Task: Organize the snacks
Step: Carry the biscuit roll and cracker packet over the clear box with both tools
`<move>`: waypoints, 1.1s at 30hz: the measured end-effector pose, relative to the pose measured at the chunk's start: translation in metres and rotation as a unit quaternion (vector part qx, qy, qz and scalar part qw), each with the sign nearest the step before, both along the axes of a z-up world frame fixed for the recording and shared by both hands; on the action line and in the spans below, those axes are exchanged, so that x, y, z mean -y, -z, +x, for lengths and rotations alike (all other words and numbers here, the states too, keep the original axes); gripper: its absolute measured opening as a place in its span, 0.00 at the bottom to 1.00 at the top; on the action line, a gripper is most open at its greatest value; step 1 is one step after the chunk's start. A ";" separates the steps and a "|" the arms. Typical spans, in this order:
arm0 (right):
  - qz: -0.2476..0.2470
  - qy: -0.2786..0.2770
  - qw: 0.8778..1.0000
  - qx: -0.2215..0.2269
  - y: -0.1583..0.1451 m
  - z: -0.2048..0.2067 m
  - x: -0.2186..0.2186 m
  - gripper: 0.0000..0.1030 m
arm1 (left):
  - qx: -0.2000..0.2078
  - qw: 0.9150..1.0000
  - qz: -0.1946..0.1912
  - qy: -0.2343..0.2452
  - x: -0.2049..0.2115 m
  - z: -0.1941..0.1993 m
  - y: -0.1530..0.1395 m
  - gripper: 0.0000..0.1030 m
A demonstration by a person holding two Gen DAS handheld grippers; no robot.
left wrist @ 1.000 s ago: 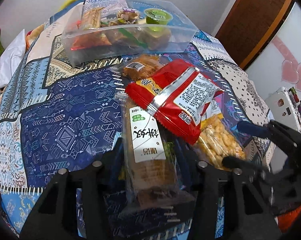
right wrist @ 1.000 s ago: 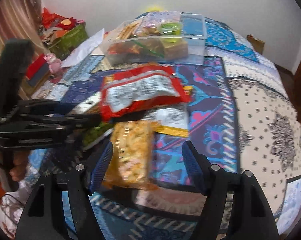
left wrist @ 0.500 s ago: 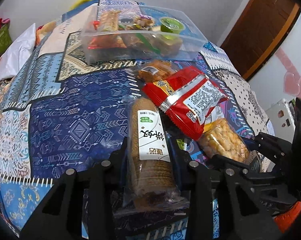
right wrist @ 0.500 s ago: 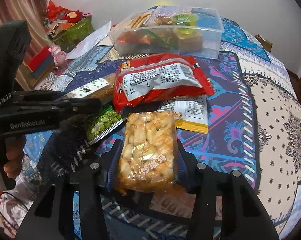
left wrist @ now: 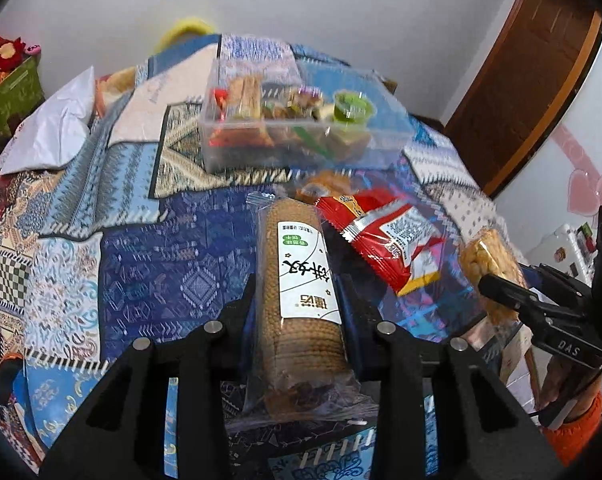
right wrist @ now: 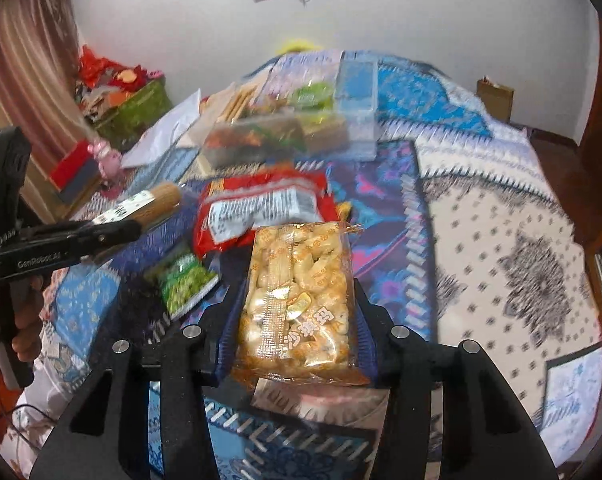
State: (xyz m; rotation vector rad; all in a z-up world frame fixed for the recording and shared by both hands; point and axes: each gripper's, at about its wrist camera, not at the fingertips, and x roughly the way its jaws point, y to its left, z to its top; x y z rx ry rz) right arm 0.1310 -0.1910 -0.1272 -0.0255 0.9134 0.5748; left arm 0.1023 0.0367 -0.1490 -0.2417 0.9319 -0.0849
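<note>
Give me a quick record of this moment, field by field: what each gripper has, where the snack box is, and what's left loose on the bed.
left gripper: shut on the biscuit roll
right gripper: shut on the puffed rice pack
clear box: on the quilt beyond both grippers, part filled with snacks
loose on quilt: red packet, green pea packet
</note>
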 end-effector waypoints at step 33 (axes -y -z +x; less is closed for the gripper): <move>0.025 0.023 0.996 0.085 -0.049 0.159 -0.049 0.44 | 0.054 0.998 0.003 -0.018 -0.016 0.170 -0.040 0.35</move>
